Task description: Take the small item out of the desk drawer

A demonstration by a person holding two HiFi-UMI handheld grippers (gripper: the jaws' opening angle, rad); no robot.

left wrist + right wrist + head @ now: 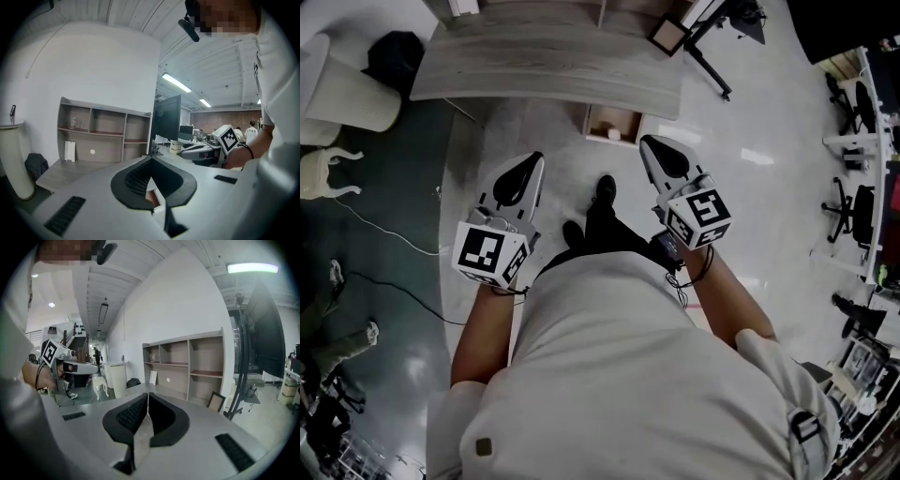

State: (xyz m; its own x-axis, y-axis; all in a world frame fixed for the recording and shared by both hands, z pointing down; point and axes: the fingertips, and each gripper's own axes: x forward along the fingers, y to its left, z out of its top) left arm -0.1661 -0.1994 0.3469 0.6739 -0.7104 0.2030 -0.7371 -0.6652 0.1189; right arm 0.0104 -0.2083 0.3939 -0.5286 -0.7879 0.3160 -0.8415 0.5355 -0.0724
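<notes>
Ideally the shut, empty right gripper [652, 146] opens above the drawer [592, 122] at the desk's [544, 56] front edge; the left gripper [533, 161] is shut too.

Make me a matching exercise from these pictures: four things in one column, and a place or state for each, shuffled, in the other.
1 grey wood-grain desk
2 open light wooden drawer
3 black bag
4 right gripper

A jaws together, nothing between them
B on the floor off the desk's left end
C jutting from under the desk, small pale item inside
D across the top of the head view

Pairs: 1-D, 2-C, 3-B, 4-A
</notes>
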